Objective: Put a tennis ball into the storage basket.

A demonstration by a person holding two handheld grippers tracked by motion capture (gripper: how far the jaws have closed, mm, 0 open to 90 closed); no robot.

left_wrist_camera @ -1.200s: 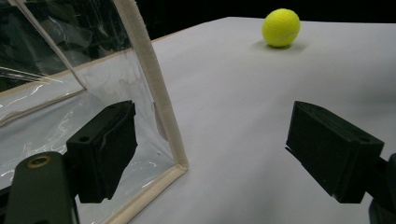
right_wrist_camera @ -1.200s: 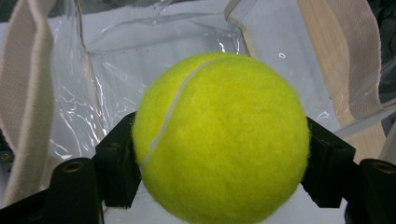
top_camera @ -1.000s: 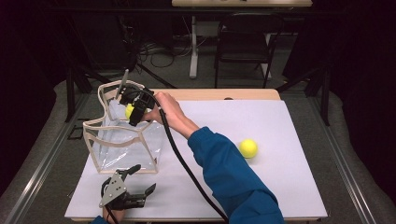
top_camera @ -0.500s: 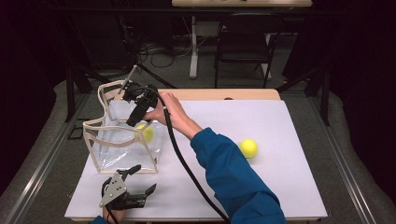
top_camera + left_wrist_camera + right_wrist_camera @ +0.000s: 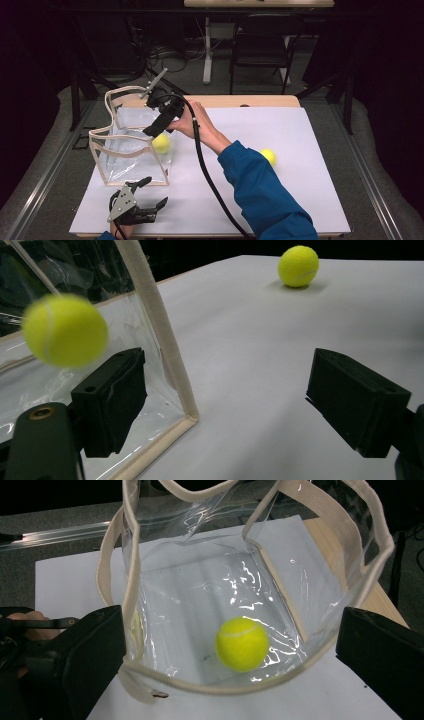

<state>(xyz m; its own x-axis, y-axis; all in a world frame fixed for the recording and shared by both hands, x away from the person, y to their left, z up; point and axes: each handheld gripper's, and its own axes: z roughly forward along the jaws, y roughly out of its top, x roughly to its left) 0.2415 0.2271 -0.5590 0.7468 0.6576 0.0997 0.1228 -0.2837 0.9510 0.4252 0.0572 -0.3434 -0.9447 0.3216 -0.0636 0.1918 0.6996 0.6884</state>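
I see a big white table [image 5: 300,200] under everything. On its left side stands a clear bag [image 5: 131,145] with cream edges and handles, and its top is open. My right arm in a blue sleeve [image 5: 260,195] reaches across the table to the bag. My right gripper [image 5: 161,120] hangs over the bag's open top. Its jaws have just been opening, and now they are wide apart with nothing between them. In the right gripper view I look straight down into the bag. A yellow ball [image 5: 242,644] is inside it, near the bottom. My left gripper [image 5: 142,207] sits low at the near edge of the table, just in front of the bag. Its jaws are wide apart too, and they hold nothing. In the left gripper view one jaw is close beside the bag's corner. A second yellow ball [image 5: 268,157] lies on the table, well apart from the bag, on the right.
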